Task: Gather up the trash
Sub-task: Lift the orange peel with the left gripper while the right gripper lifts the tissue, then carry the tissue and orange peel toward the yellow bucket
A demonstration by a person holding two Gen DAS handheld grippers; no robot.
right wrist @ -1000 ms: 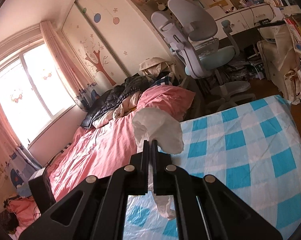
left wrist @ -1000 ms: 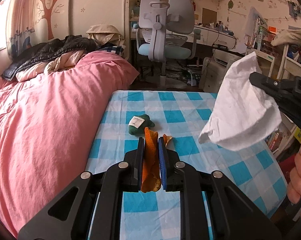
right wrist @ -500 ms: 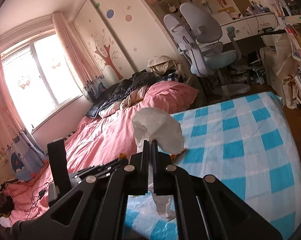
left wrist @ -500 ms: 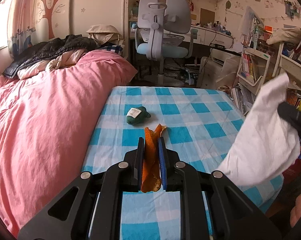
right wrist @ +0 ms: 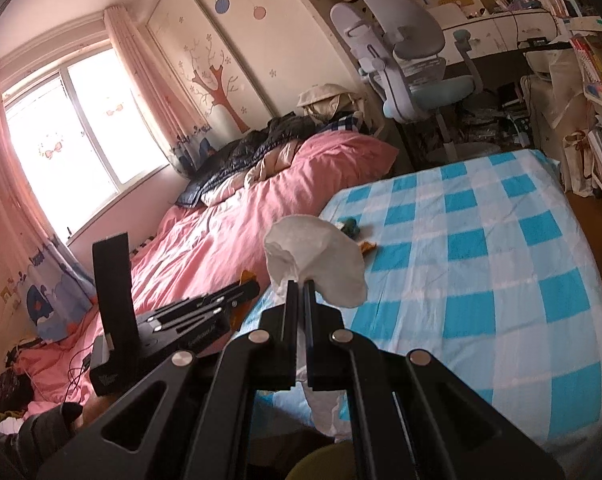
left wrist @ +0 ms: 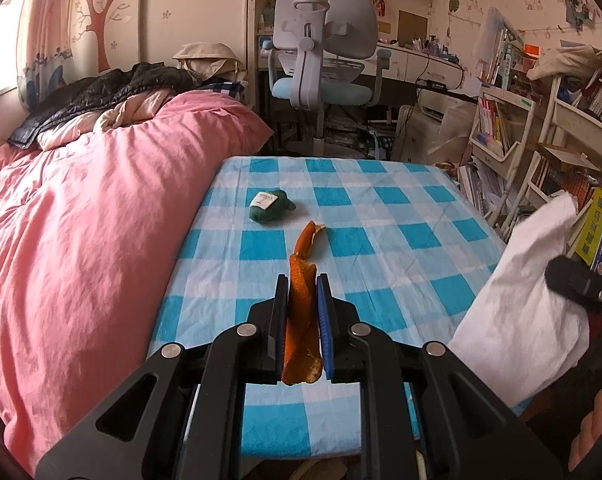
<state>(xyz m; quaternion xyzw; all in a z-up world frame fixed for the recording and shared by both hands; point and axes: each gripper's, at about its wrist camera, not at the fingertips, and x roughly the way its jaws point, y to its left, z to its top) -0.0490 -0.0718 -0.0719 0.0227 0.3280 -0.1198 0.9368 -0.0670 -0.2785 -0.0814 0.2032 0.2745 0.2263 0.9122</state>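
Note:
My left gripper [left wrist: 303,280] is shut on a long strip of orange peel [left wrist: 301,320], held above the near edge of the table with the blue-and-white checked cloth [left wrist: 381,240]. A small dark green wrapper with a white label [left wrist: 269,206] lies on the cloth further back. My right gripper [right wrist: 299,285] is shut on a crumpled white tissue [right wrist: 317,260]; in the left wrist view that tissue [left wrist: 521,320] hangs off the table's right edge. The left gripper's body [right wrist: 197,312] shows at the left of the right wrist view.
A bed with a pink duvet [left wrist: 81,220] borders the table's left side. A grey-blue desk chair [left wrist: 321,60] and a desk stand beyond the table. Shelves packed with books [left wrist: 541,140] line the right. A hand [left wrist: 597,420] shows at the lower right.
Both grippers have drawn back toward the table's near edge with their loads. The tissue has slid right and lower in the left wrist view, off the table's side.

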